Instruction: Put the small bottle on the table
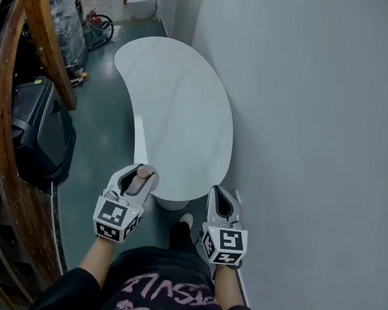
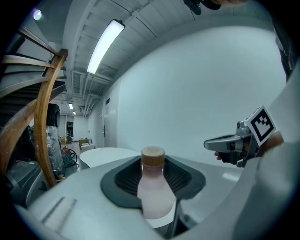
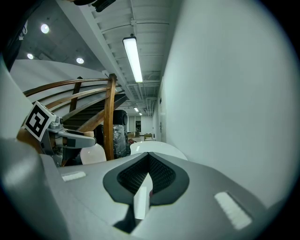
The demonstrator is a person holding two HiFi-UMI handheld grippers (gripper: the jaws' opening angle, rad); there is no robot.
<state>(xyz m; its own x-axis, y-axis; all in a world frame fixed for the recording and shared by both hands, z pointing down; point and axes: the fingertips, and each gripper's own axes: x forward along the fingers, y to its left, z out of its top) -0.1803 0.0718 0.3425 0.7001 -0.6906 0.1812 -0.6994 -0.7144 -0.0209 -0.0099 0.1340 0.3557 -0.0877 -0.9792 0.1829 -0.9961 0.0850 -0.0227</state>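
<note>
A small bottle [image 2: 153, 190] with pale pink contents and a tan cap stands upright between the jaws of my left gripper [image 2: 154, 180], which is shut on it. From the head view the bottle's cap [image 1: 143, 172] shows at the tip of the left gripper [image 1: 138, 179], held just short of the near end of the white curved table [image 1: 179, 107]. My right gripper [image 1: 220, 202] hangs beside it, jaws shut with nothing between them [image 3: 147, 180]. The bottle [image 3: 92, 153] and the left gripper also show at the left of the right gripper view.
A plain grey wall [image 1: 323, 131] runs along the right of the table. A curved wooden stair rail [image 1: 30, 60] and a dark case [image 1: 35, 131] stand to the left. Boxes and a hose [image 1: 101, 27] lie at the far end of the green floor.
</note>
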